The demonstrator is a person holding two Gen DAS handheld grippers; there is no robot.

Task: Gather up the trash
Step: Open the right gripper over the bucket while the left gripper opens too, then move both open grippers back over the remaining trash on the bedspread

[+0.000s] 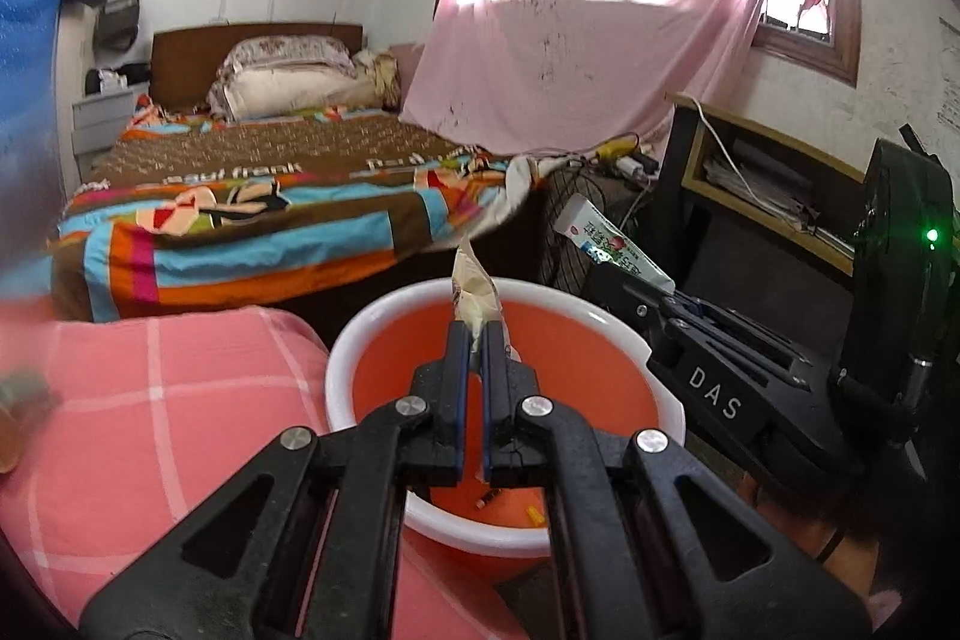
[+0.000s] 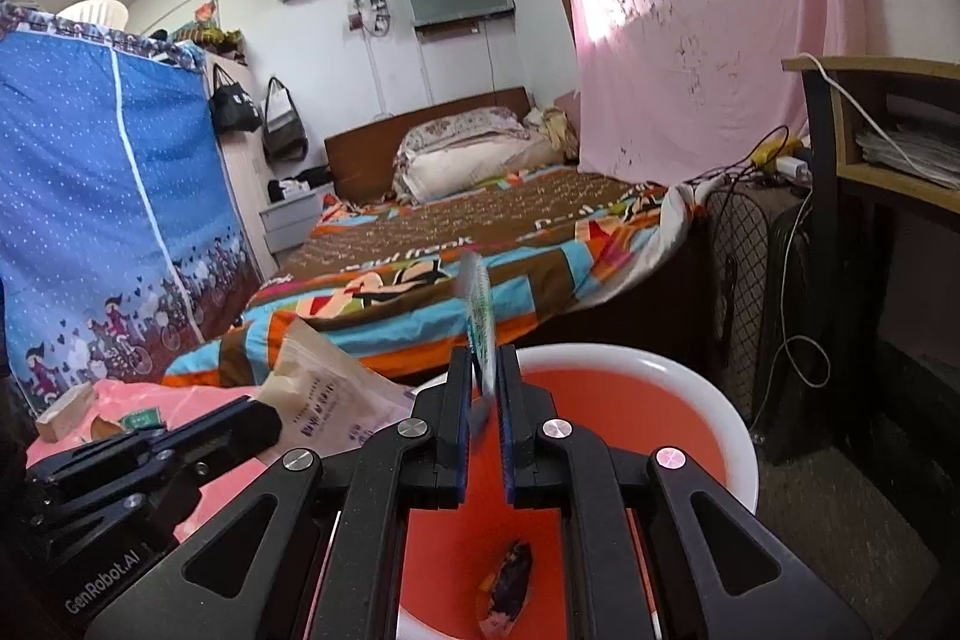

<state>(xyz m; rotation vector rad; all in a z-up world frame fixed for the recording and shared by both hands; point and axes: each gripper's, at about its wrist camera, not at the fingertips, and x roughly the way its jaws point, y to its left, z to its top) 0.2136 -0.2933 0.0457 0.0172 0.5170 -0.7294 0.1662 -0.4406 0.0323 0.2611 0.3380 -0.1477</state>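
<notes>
Left wrist view: left gripper (image 1: pixel 477 334) clenching crumpled beige paper wrapper (image 1: pixel 474 289) above orange white-rimmed plastic bucket (image 1: pixel 600 307); right gripper (image 2: pixel 485 370) pinching flattened green-white toothpaste tube (image 2: pixel 480 304) nearby. Scraps already inside; both drops pending, litter remaining far left.

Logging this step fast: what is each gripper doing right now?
Left gripper: shut on a beige wrapper, over the red bucket.
Right gripper: shut on a toothpaste tube, over the same bucket.
</notes>
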